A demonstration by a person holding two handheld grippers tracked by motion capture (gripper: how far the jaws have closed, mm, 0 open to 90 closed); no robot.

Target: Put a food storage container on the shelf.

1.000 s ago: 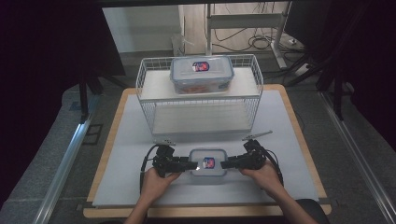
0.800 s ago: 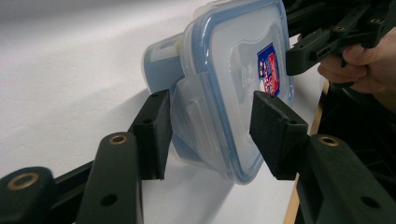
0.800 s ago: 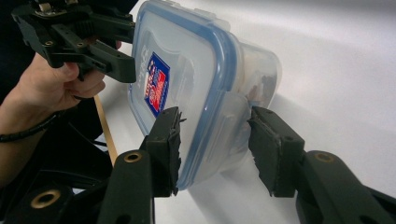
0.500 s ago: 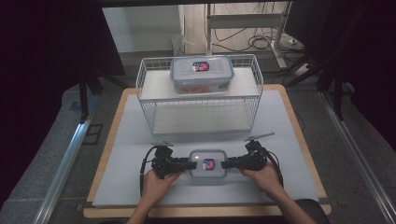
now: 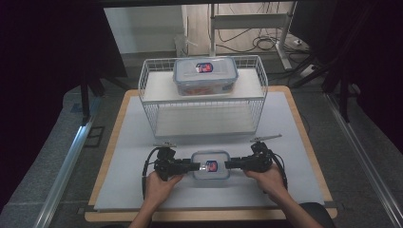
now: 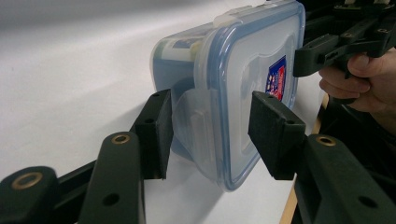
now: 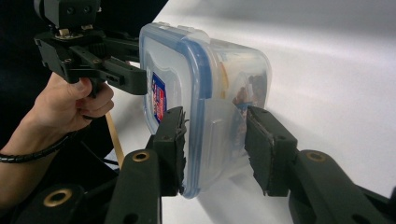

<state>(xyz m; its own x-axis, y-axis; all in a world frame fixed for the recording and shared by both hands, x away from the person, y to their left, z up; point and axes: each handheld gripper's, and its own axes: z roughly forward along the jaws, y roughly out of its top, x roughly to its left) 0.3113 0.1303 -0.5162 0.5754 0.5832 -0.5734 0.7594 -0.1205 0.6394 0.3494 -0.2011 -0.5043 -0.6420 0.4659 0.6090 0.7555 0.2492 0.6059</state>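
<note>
the small lidded container (image 5: 210, 165) sits on the white surface (image 5: 294, 123) near its front edge, between both hands. the left gripper (image 6: 205, 123) and right gripper (image 7: 215, 140) each straddle a side latch flap, fingers spread and not clamped. a larger container (image 5: 205, 75) rests atop the wire rack (image 5: 147, 90) behind.

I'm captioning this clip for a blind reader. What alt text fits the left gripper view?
Two black tongs straddle the end latch of a small clear food container with a blue-rimmed lid, on a white tabletop. Beyond it, a hand brings a second set of tongs to the far end.
</note>
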